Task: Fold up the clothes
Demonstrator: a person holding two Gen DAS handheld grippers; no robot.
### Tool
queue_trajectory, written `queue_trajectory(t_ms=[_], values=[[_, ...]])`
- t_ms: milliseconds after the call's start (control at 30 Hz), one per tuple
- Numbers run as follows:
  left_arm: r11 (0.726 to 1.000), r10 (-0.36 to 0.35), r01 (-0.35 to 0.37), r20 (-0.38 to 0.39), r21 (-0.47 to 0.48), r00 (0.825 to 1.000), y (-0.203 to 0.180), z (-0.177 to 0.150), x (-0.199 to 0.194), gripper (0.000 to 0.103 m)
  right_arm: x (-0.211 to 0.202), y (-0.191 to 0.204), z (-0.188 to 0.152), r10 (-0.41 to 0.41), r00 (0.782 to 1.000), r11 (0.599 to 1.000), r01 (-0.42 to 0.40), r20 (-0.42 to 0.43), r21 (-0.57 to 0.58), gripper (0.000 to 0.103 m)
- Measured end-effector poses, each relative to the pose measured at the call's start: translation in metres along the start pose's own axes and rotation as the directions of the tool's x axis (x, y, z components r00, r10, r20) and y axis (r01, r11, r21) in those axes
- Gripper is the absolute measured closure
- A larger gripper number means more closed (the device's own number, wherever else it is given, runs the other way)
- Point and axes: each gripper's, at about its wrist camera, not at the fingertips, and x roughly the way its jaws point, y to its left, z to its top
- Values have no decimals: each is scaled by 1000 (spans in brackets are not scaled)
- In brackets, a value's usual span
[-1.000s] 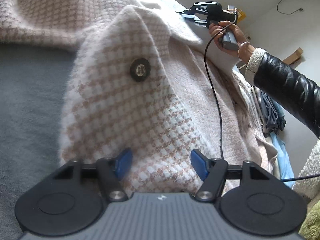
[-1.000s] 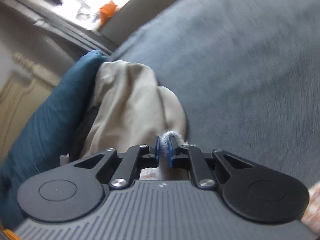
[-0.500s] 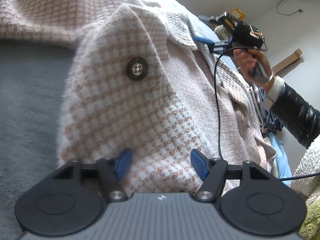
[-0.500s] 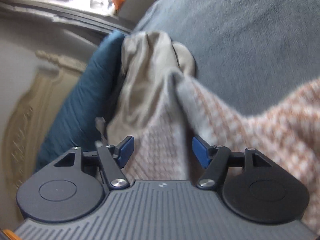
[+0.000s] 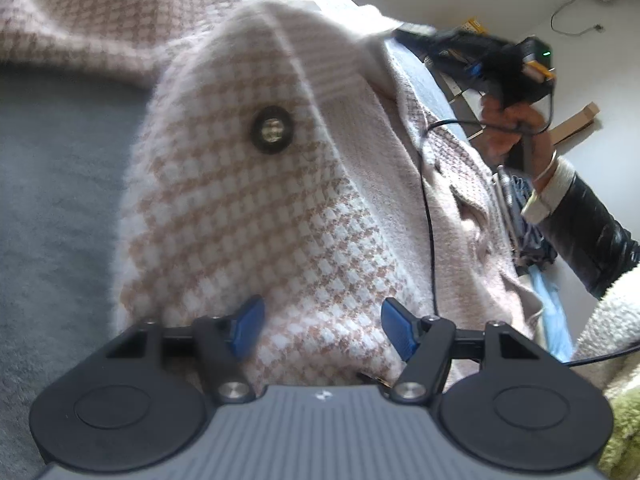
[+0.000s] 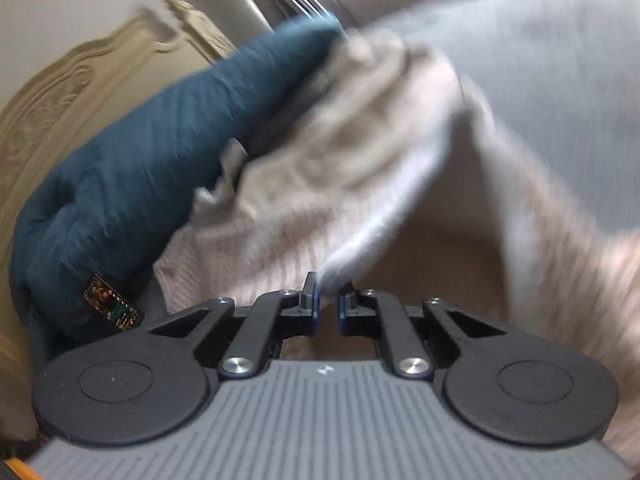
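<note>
right gripper [image 6: 328,308] is clamped on a fuzzy edge of the checked coat [image 5: 248,216], raised off the grey bed cover [image 5: 52,184], likely to carry that flap over for a fold. left gripper [image 5: 320,324] stands open above the coat near its button [image 5: 272,130], pinching nothing, probably steadying the spot.

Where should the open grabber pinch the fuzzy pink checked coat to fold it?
Probably the coat's rounded left edge, where it humps up over the grey blanket. That edge is a thick, raised fold, so the left gripper, open above the cloth, could come in from the blanket side, well below the big button.
</note>
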Motion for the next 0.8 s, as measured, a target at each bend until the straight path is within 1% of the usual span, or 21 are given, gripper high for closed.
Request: queue_trajectory(t_ms=[67, 133, 200, 233, 300, 333, 367, 400, 433, 467, 500, 533, 600, 667, 733, 800], values=[[1000, -15, 14, -10, -12, 1000, 2, -1, -1, 37, -15, 1, 30, -39, 999, 999, 40, 22, -35, 97], [1000, -17, 17, -24, -2, 1000, 1, -2, -2, 38, -16, -9, 56, -89, 996, 996, 89, -1, -29, 97], [1000, -8, 8, -36, 12, 999, -2, -5, -2, 38, -11, -25, 73, -132, 991, 991, 131, -32, -14, 97], [1000, -3, 4, -41, 18, 999, -3, -7, -2, 38, -5, -33, 76, -162, 986, 987, 162, -41, -10, 97], [1000, 6, -6, -43, 14, 999, -4, -9, -5, 38, 17, -54, 71, -198, 978, 976, 202, -60, 75, 96], [1000, 11, -11, -40, 8, 999, -4, -9, -7, 38, 28, -65, 68, -215, 974, 968, 222, -71, 118, 93], [1000, 17, -16, -37, 2, 999, -4, -11, -9, 38, 42, -73, 61, -213, 975, 959, 222, -70, 174, 93], [1000, 22, -22, -34, -5, 999, -4, -12, -11, 38, 49, -83, 53, -211, 976, 947, 219, -60, 233, 88], [1000, 28, -28, -31, -11, 999, -4, -13, -13, 38, 49, -89, 43, -192, 981, 936, 192, -29, 296, 84], [999, 34, -35, -30, -10, 999, -4, -14, -15, 38, 47, -95, 34, -173, 985, 920, 160, 4, 358, 83], [999, 41, -41, -28, -10, 999, -5, -15, -17, 38, 41, -98, 26, -142, 989, 908, 111, 46, 405, 81], [999, 46, -47, -24, -7, 999, -5, -17, -19, 38, 33, -99, 18, -112, 990, 897, 64, 84, 437, 77], [999, 52, -53, -19, -1, 998, -7, -18, -22, 38, 16, -97, 6, -72, 989, 888, 6, 126, 459, 71], [999, 51, -51, -16, 10, 999, -10, -19, -24, 38, -1, -89, -6, -33, 991, 895, -30, 132, 446, 68], [998, 51, -51, -14, 30, 999, -14, -19, -26, 38, -16, -77, -19, 20, 994, 909, -61, 104, 412, 65], [997, 55, -53, -25, 60, 998, -19, -21, -28, 38, -28, -61, -35, 82, 995, 926, -97, 56, 364, 63]])
